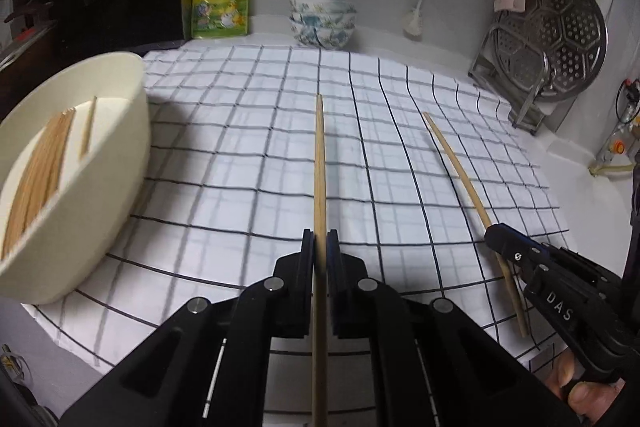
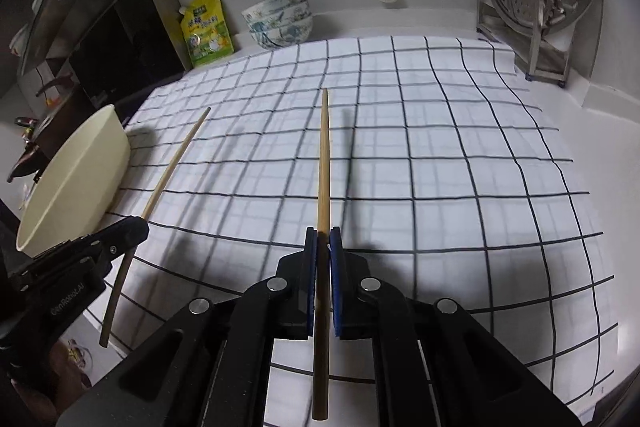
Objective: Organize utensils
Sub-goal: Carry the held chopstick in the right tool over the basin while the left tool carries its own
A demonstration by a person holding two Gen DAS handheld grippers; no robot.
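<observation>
My left gripper point(image 1: 320, 239) is shut on a wooden chopstick point(image 1: 319, 163) that points forward over the checked cloth point(image 1: 240, 147). To its left a cream basin point(image 1: 100, 179) holds several chopsticks point(image 1: 40, 163). My right gripper point(image 2: 323, 237) is shut on another chopstick point(image 2: 324, 163), also pointing forward above the cloth point(image 2: 440, 167). Each view shows the other gripper with its stick: the right gripper point(image 1: 494, 237) at the lower right, the left gripper point(image 2: 138, 225) at the lower left, next to the basin point(image 2: 76, 183).
Stacked patterned bowls point(image 1: 322, 23) and a yellow-green pouch point(image 1: 220, 1) stand at the back by the wall. A metal rack with a perforated steamer plate point(image 1: 552, 35) is at the back right. A dark stove area point(image 1: 80, 7) lies left of the cloth.
</observation>
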